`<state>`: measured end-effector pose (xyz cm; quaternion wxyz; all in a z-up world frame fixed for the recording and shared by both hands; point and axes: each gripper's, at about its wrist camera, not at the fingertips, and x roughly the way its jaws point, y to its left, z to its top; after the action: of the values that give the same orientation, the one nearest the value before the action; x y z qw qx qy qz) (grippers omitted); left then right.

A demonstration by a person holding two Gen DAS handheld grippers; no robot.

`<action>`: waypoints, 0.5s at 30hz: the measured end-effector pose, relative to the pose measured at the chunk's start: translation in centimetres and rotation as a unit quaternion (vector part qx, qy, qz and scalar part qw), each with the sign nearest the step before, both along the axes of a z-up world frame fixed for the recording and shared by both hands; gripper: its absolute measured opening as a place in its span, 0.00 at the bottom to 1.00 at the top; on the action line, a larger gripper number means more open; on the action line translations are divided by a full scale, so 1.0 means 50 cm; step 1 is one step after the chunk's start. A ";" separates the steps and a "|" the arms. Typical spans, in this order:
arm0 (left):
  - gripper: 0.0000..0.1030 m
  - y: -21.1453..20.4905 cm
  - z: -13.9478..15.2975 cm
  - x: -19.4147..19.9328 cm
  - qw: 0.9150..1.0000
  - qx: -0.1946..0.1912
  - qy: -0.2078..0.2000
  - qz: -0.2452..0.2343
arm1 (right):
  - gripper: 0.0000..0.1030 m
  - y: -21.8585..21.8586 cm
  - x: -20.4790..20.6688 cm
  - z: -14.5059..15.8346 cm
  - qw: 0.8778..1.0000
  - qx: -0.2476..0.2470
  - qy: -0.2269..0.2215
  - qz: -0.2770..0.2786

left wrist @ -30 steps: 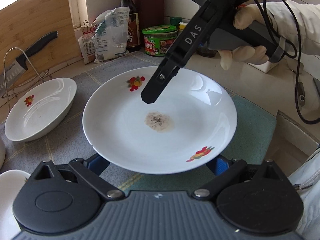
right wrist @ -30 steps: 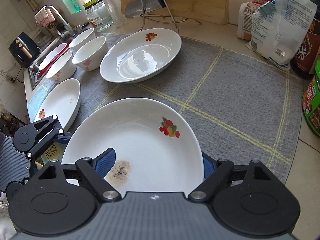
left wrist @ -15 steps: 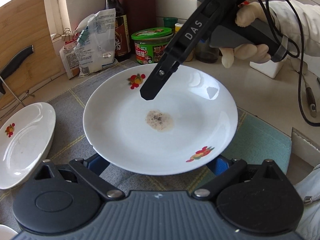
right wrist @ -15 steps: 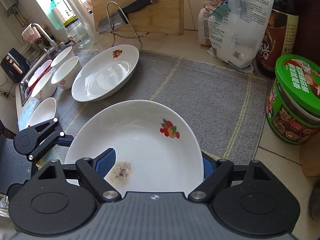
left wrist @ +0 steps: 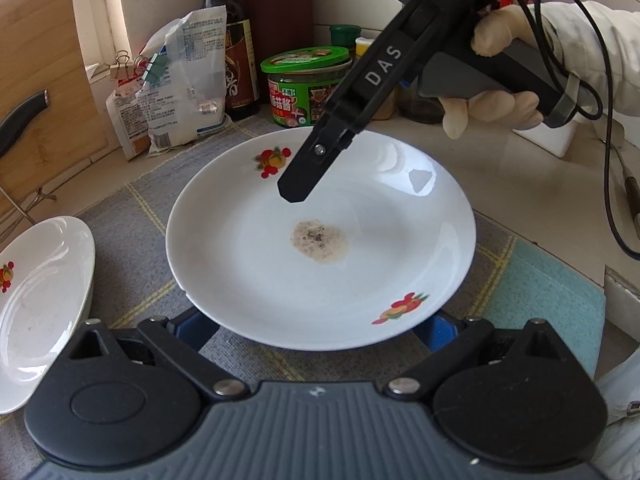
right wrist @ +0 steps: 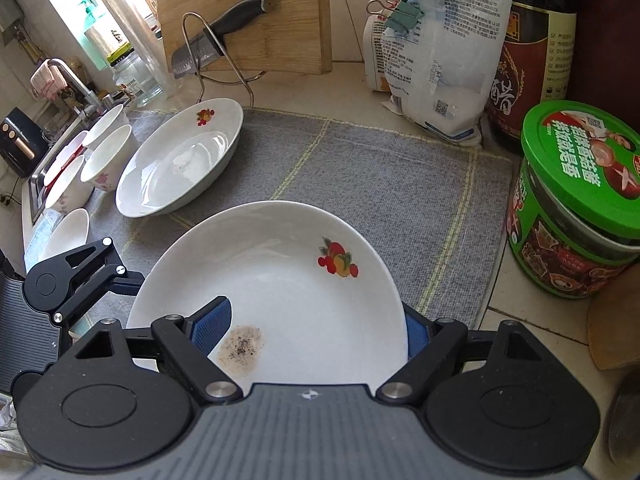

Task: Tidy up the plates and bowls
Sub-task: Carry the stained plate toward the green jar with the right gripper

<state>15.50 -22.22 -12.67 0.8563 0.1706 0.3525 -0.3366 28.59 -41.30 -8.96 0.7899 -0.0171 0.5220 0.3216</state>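
Observation:
A white plate [left wrist: 320,248] [right wrist: 280,280] with fruit decals and a brown speckled stain in its middle hangs above the grey mat [right wrist: 380,184]. My right gripper [right wrist: 314,328] is shut on its rim. One blue pad [right wrist: 212,324] lies inside the dish by the stain, and the other finger is outside the rim. That same finger [left wrist: 296,188] shows over the plate in the left wrist view, with a gloved hand on the handle. My left gripper [left wrist: 316,332] [right wrist: 120,276] stands wide open under the plate's near edge, its fingertips hidden beneath it.
A second fruit-pattern plate [right wrist: 180,160] [left wrist: 36,308] lies on the mat to the left, with several small bowls [right wrist: 104,156] and another plate [right wrist: 66,232] beyond it by the sink. A green-lidded jar [right wrist: 580,200], a sauce bottle [right wrist: 536,40], a clipped bag [right wrist: 440,52] and a cutting board with a knife [right wrist: 240,12] line the back.
Both grippers and the plate between them have shifted right across the mat. The second plate and bowls slid toward the left of view, and the jar and bottle came closer.

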 end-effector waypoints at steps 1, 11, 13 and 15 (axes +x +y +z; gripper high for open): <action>0.97 -0.001 -0.001 0.002 1.000 0.000 0.001 0.001 | 0.87 0.000 0.003 -0.002 1.000 -0.001 0.000 -0.001; 0.97 -0.010 -0.010 0.018 1.000 -0.001 0.004 0.001 | 0.87 -0.006 0.012 -0.011 1.000 -0.012 -0.009 -0.009; 0.97 -0.009 -0.010 0.022 1.000 -0.001 0.005 0.000 | 0.87 -0.007 0.015 -0.012 1.000 -0.013 -0.010 -0.011; 0.97 -0.010 -0.011 0.024 1.000 -0.001 0.005 0.001 | 0.87 -0.007 0.016 -0.013 1.000 -0.016 -0.014 -0.011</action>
<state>16.70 -22.72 -13.21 0.8550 0.1677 0.3563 -0.3374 29.39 -41.64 -9.61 0.8000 -0.0287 0.5162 0.3045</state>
